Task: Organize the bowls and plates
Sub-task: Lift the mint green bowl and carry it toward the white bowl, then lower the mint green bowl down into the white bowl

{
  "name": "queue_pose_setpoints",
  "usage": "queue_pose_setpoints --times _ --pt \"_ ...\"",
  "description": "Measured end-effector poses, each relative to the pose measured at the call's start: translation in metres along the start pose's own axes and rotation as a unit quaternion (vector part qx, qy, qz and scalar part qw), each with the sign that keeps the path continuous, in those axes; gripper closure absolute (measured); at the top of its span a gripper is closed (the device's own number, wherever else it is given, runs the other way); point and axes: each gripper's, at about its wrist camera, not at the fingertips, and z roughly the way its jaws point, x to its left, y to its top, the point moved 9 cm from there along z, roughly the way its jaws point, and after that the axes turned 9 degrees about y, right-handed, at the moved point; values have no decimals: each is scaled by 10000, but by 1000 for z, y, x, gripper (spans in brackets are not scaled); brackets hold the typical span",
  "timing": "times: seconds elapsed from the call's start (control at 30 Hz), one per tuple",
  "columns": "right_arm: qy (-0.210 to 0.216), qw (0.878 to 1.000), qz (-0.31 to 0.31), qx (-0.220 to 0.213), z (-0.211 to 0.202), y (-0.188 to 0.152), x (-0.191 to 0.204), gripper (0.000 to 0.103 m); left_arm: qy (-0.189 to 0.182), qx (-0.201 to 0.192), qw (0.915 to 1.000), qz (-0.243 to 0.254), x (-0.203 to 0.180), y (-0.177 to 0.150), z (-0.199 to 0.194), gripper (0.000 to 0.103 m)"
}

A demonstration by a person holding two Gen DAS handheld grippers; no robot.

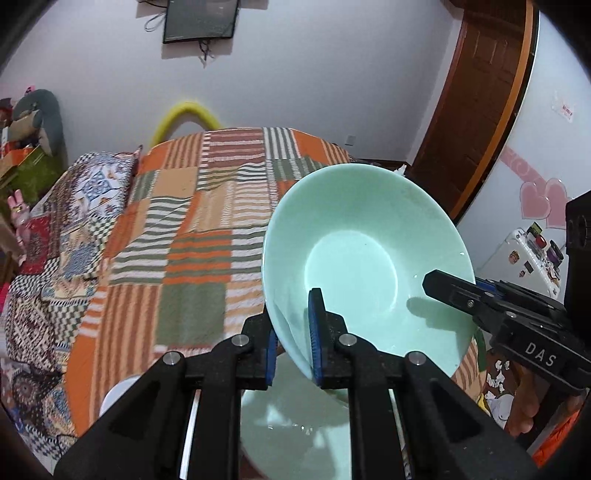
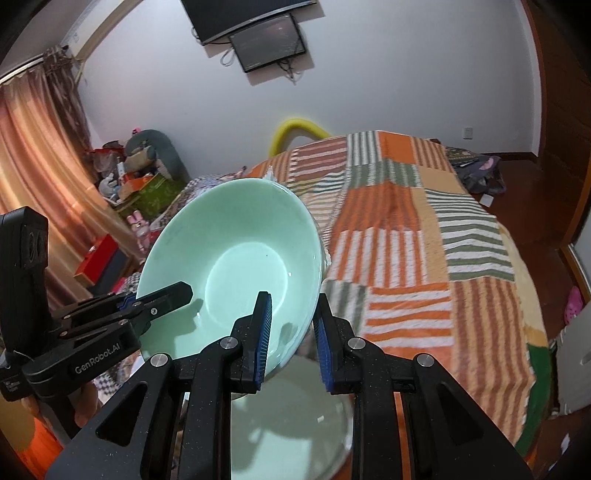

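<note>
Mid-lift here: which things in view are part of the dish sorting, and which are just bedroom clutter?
Job:
- green bowl, rim clamped by the left claw and the right claw
- pale dish below it

Lying about:
- patchwork bedspread
- yellow foam tube
- wall monitor
- curtain

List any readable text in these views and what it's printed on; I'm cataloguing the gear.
"DAS": on the right tongs' black body.
"GenRobot.AI": on the left tongs' black arm.
Pink wall sticker: too blurred to read.
Fridge magnets: too small to read.
</note>
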Motion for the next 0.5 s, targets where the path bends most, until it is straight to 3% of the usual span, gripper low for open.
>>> queue_pose_setpoints --times 0.5 --pt "550 9968 -460 366 37 -39 84 82 391 82 9974 -606 89 -63 -49 87"
